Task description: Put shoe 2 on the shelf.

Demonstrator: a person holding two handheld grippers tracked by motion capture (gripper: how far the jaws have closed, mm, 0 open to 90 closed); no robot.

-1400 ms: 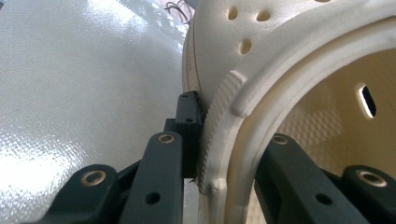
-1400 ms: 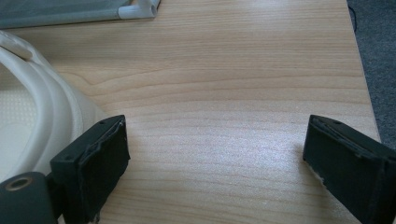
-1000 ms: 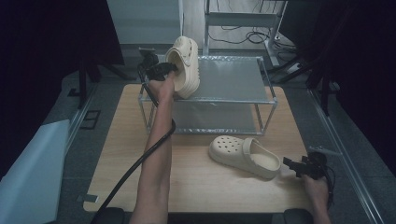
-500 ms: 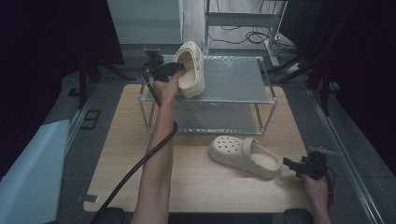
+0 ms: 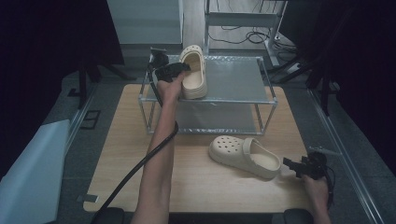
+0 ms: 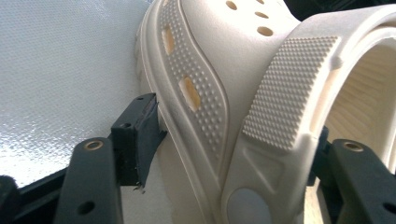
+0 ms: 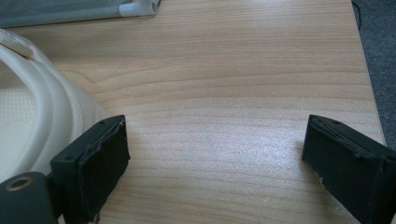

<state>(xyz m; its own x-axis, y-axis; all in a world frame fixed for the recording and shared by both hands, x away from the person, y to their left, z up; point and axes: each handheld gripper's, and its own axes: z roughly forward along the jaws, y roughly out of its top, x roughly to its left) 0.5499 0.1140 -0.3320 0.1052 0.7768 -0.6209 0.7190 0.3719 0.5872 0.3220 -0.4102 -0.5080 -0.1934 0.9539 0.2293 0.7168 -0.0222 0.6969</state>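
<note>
Two cream clogs are being handled. One clog [image 5: 194,72] has been set on the top shelf of the metal rack [image 5: 243,77], upper centre of the high view. The other clog [image 5: 245,156] lies on the wooden counter [image 5: 196,182], lower right of centre.

Step in hand, as judged: release of the shelved clog. The left gripper [image 5: 180,70] sits at that clog's left side w/ jaws that have just been opening. In the left gripper view the clog's [image 6: 243,107] side wall and heel strap are seen between the jaws; the left pad [image 6: 137,140] stands just clear of the wall, so no squeeze is apparent. The far jaw is partly hidden behind the strap.

The right gripper [image 5: 292,165] is held just beside the heel end of the counter clog, jaws spread wide, nothing between them. In the right gripper view the clog's rim [image 7: 42,121] is seen touching or nearly touching the left jaw; which one can't be told.

Next move, prob.: left gripper to be drawn back off the shelf w/o dragging the clog; then the second clog to be pinched at the heel rim and lifted.

Shelved clog: long axis runs top-to-bottom in frame, toe toward lower frame, heel opening toward top. Counter clog: long axis slants left-to-right, toe at left, heel at lower right.
</note>
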